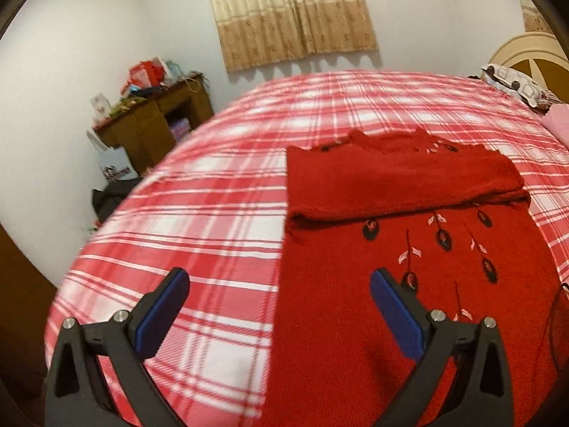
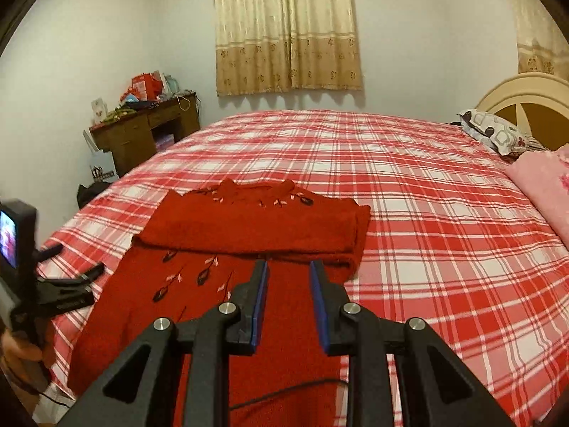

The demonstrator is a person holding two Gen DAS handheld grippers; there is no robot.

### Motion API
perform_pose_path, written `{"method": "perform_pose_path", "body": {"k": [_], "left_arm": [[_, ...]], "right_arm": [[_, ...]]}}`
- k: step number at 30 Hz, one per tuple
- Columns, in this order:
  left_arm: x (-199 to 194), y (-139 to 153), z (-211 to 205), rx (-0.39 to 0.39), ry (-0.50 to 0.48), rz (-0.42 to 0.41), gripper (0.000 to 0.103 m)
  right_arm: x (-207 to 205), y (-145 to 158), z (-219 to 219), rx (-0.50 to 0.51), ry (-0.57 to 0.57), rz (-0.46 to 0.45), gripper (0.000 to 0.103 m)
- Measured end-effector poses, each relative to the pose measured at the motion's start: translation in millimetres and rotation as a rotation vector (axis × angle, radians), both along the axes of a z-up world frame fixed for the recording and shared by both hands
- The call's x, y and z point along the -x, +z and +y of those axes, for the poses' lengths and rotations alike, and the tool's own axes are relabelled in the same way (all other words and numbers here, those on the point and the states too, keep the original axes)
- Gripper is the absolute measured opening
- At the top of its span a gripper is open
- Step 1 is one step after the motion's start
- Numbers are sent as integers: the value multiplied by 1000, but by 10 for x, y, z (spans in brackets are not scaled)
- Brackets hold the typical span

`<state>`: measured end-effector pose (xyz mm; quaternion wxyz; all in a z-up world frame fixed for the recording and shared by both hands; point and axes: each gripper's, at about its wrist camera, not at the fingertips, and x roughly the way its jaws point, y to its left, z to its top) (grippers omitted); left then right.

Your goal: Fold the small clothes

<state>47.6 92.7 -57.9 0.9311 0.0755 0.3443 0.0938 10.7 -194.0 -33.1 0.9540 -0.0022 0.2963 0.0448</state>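
Both black claws with blue pads hover apart, gripping nothing: left claw [image 1: 279, 284] wide, right claw [image 2: 288, 267] narrower. Beneath lies the red knitted embroidered sweater [image 2: 249, 242], sleeves folded across, on the red-and-white plaid bed [image 2: 426, 213]. Lettering on the white bag [image 1: 119, 169] beyond is unreadable.

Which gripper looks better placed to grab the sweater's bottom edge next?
Left, probably: the left gripper is wide open straddling the sweater edge; the right gripper sits narrower over its middle.
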Motion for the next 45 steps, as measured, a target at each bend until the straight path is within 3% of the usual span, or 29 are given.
{"method": "perform_pose_path", "body": {"k": [7,13,23,25,28,36,39,42,45], "left_arm": [[143,219,195,-33,98,-19,103],[236,93,346,85,46,50,103],[775,-307,211,-8,-142,135,103],[816,-361,165,-22,-165,148,103],[773,-318,76,-59,-134,154,103],[959,-107,-252,-114,-178,100,103],[994,-30,-322,-105,-180,106,103],[1025,31,-375,-74,-196,126,103],[1047,61,-421,-90,-181,138,103]], "right_arm": [[169,12,284,33,48,-20,25],[356,65,335,75,70,-23,25],[1337,641,-494,138,-67,-75,26],[1581,770,-656,138,-97,-92,35],[1944,957,-800,129,-129,-157,43],[2600,1449,-917,107,-154,-265,46],[2654,1386,-885,142,-199,-250,71],[2474,1136,-788,167,-169,-182,71],[2207,824,-622,223,-141,-81,71]]}}
